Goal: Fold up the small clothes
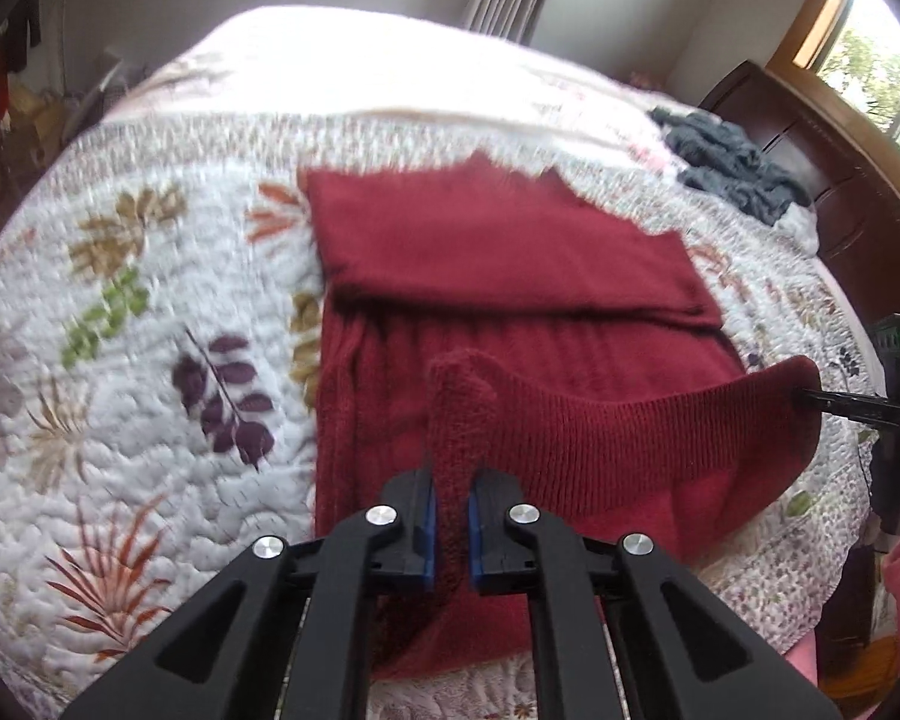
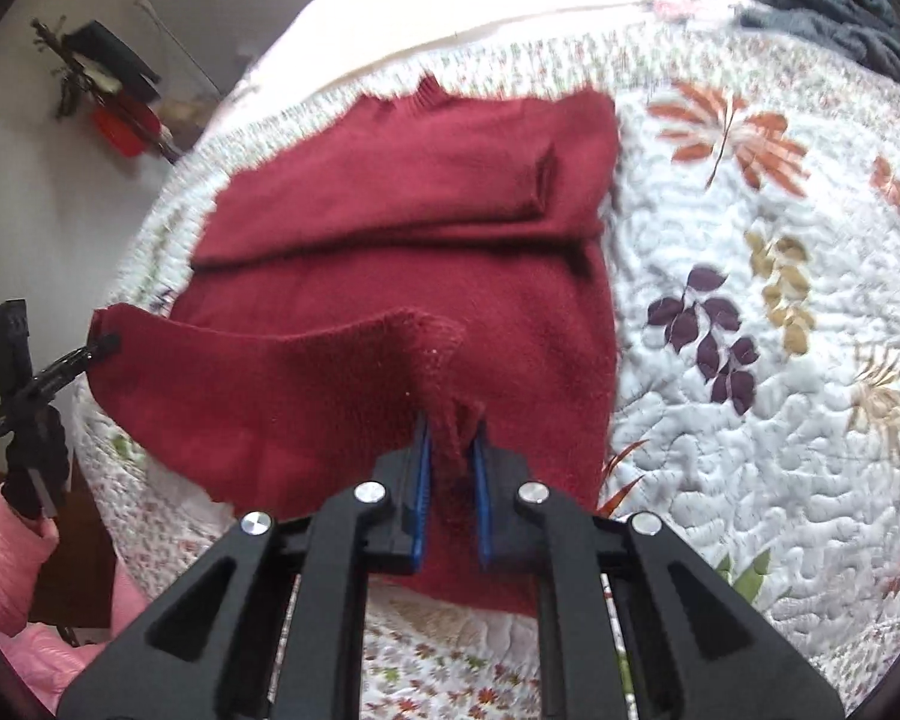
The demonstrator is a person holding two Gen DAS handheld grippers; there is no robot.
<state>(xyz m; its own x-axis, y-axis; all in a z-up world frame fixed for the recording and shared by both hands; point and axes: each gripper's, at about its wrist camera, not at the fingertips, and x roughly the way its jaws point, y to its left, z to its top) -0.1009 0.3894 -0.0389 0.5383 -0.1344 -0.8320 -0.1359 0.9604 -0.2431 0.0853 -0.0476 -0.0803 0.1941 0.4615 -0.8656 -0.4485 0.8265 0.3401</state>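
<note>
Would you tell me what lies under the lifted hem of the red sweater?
Under the raised hem, the red sweater lies on the floral quilt. Left gripper and right gripper pinch the hem; the quilt beneath the sweater is covered.

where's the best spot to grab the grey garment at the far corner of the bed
Grip the grey garment on a raised ridge of its crumpled pile, coming down from above with the gripper across a fold. It lies bunched, with no flat edge showing. Both grippers are busy: the left gripper and right gripper each pinch the red sweater hem.
</note>
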